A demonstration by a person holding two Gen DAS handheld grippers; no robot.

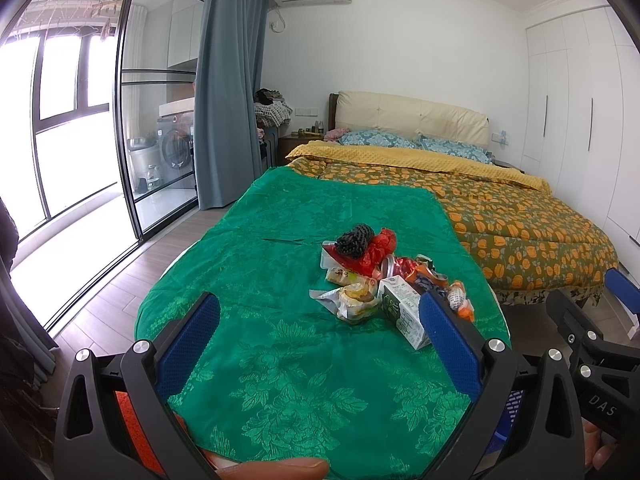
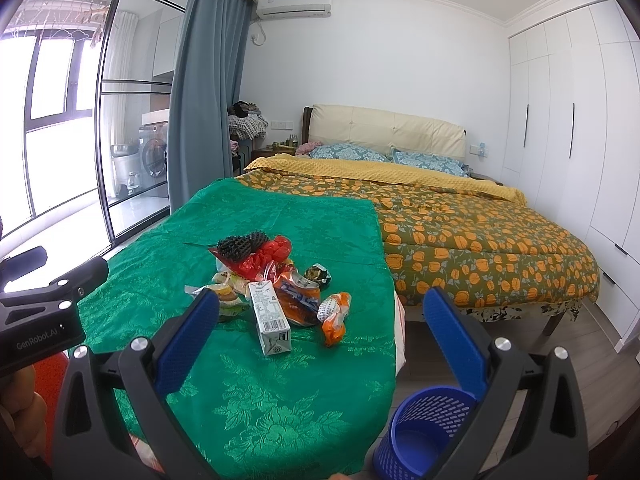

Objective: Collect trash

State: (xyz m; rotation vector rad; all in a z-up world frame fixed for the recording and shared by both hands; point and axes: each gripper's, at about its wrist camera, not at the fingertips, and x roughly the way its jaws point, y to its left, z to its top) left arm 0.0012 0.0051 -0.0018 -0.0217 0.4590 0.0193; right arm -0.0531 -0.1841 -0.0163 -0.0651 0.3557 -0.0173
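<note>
Trash [image 2: 276, 280] lies heaped on the table [image 2: 280, 400], which is draped in a green floral cloth, and the milk carton [image 2: 269, 316] serves as the landmark for the rest. The carton lies on its side at the near edge of the heap, its barcode end towards the cameras. Just behind it and touching it sits a crushed orange can [image 2: 299, 297]; to the right of the carton, close by, lies an orange and white wrapper [image 2: 334, 314]. To the left of the carton rests a clear packet with a pastry inside [image 2: 224, 300]. Farther back from the carton, a black foam net [image 2: 239, 246] lies on top of a red plastic bag [image 2: 269, 258], and a small dark crumpled wrapper [image 2: 319, 275] sits behind and to the right. Well apart from the carton, on the floor off the table's right edge and nearer the camera, stands a blue mesh bin [image 2: 426, 430], upright and open at the top. Beyond the carton, past the table's far end, stretches a bed [image 2: 480, 240] with an orange-patterned quilt. The left gripper [image 1: 320, 344] hovers over the cloth short of the carton, its jaws spread wide and holding nothing. The right gripper [image 2: 322, 340] hangs above the table's near right part, its jaws likewise released, with the carton seen between its blue pads [image 2: 188, 340].
</note>
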